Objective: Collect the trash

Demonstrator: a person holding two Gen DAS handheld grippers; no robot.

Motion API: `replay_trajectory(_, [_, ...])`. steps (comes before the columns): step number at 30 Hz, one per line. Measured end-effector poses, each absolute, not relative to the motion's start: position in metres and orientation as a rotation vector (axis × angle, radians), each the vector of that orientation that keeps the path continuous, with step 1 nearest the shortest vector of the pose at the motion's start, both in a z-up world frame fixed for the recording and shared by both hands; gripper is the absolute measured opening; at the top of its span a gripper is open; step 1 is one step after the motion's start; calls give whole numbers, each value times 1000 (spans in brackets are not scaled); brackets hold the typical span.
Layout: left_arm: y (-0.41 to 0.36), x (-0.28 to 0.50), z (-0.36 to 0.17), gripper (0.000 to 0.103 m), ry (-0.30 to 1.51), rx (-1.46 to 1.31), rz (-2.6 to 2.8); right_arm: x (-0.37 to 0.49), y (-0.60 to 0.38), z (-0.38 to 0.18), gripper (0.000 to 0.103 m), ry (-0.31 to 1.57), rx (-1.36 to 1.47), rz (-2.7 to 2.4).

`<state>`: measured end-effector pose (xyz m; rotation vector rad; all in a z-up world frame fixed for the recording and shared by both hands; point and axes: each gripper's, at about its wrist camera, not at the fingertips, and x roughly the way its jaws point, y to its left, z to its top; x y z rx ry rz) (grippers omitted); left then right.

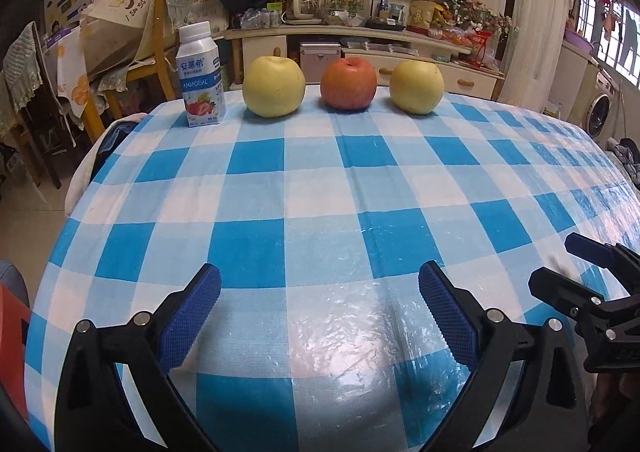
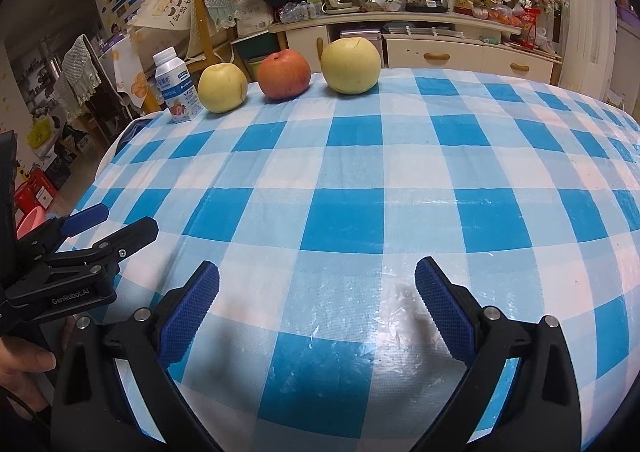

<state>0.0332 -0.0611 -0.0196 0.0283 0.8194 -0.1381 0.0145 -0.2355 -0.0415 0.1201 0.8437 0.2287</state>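
Hovering low over a counter (image 1: 320, 187) draped in a blue-and-white checked cloth under clear plastic, the left gripper (image 1: 320, 316) holds its blue-padded fingers (image 1: 192, 320) spread wide with nothing between them. Beside it on the near edge, the right gripper (image 2: 318, 312) is likewise parted and empty, its fingers (image 2: 444, 316) above bare cloth. Each tool shows at the edge of the other's view, and part of a hand (image 2: 24, 368) is visible at the lower left of the right wrist camera. Along the far edge of the counter, well apart from both grippers, a small yogurt drink bottle (image 1: 201, 75) with a white cap stands upright at the left end of a row. To its right sit a yellow apple (image 1: 273, 87), a red apple (image 1: 349, 83) and a second yellow apple (image 1: 417, 87), each separated from the next by a gap. A cluttered sideboard (image 1: 360, 39) lines the wall behind them.
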Motion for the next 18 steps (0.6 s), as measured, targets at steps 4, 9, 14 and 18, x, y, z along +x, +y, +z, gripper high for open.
replay_trajectory(4, [-60,31,-15,98,803,11,-149,14,-235,-41,99,839,116,228])
replay_trajectory(9, [-63,28,-11,98,790,37,-135,14,-234,-42,99,842,117,232])
replay_trajectory(14, [-63,30,-14,98,815,33,-130,15,-233,-42,99,842,118,233])
replay_trajectory(18, [-58,29,-13,98,806,21,-90,15,-233,-42,99,846,117,234])
